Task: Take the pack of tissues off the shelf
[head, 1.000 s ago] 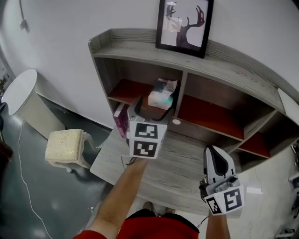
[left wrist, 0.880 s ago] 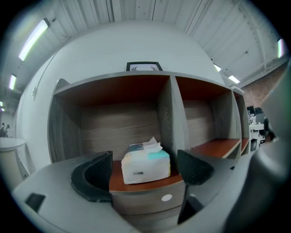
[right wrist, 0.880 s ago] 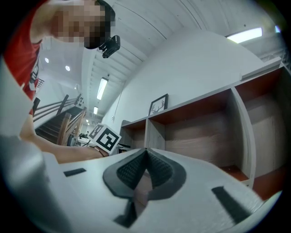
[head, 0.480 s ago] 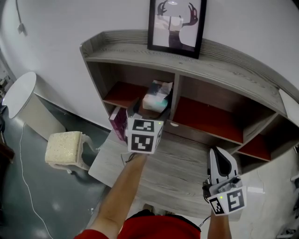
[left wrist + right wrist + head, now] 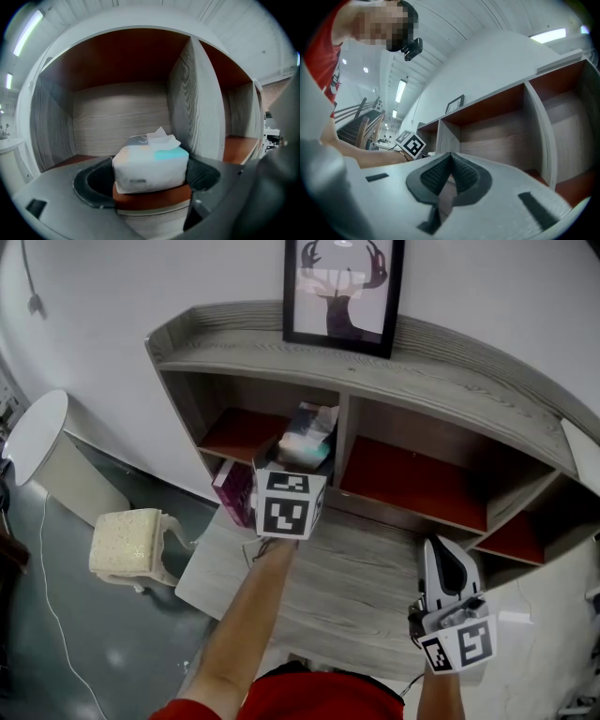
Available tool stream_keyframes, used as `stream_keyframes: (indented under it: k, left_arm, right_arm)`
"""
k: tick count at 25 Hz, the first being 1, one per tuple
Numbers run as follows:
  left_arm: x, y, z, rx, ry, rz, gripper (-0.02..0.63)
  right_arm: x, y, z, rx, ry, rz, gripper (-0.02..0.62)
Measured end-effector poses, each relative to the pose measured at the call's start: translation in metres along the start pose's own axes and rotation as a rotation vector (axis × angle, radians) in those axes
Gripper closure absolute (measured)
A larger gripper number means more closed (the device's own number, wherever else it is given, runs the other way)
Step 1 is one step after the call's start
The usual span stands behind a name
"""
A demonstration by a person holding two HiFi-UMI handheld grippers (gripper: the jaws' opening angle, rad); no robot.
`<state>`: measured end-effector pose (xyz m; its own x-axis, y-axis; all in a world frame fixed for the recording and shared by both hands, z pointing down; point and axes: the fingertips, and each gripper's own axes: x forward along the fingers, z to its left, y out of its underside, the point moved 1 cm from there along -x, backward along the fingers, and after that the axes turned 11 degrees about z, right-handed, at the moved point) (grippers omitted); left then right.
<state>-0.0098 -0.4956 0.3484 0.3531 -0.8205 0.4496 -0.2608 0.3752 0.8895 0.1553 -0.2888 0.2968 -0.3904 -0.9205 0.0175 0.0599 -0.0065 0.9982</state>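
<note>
while the left gripper [image 5: 148, 179] reaches into the left upper compartment of the grey wooden shelf [image 5: 427, 388], the pack of tissues [image 5: 151, 165] sits directly between its two dark pads, resting on the compartment's red-brown floor near the front edge. the jaws stand wide apart, one pad on each side of the pack; the right pad lies just beside the pack's side and the left pad shows a little dark gap, so the pack is flanked rather than clearly squeezed. a white tissue sticks up from the top of the pack, and a teal patch marks its upper face. the pack stands just left of the upright divider [image 5: 193, 98] that parts this compartment from the next one. in the head view the gripper's marker cube [image 5: 289, 505] hangs in front of that compartment, with a bare forearm [image 5: 246, 615] behind it. the right gripper [image 5: 442, 570] is held low at the right, above the grey desk surface [image 5: 352, 563] and well apart from the pack; its jaws are pressed together with nothing between them. a framed picture [image 5: 339, 289] leans against the wall on top of the shelf, a purple box [image 5: 234, 491] stands at the shelf's lower left, and a cushioned stool [image 5: 127, 545] is on the floor further left.
</note>
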Motion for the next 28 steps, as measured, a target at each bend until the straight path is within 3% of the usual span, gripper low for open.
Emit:
stream_keyframes:
  k: [4, 15, 28]
  left_arm:
    - [-0.005, 0.004, 0.000, -0.009, 0.018, 0.009, 0.199]
    - [-0.022, -0.004, 0.008, -0.026, -0.010, -0.073, 0.201]
    - [-0.091, 0.001, 0.014, -0.023, 0.023, -0.223, 0.201]
  right_arm:
    - [-0.003, 0.000, 0.003, 0.007, 0.001, 0.004, 0.591]
    - [0.008, 0.001, 0.010, 0.014, -0.026, -0.002, 0.591]
    - [0.036, -0.003, 0.024, -0.005, -0.091, -0.024, 0.591]
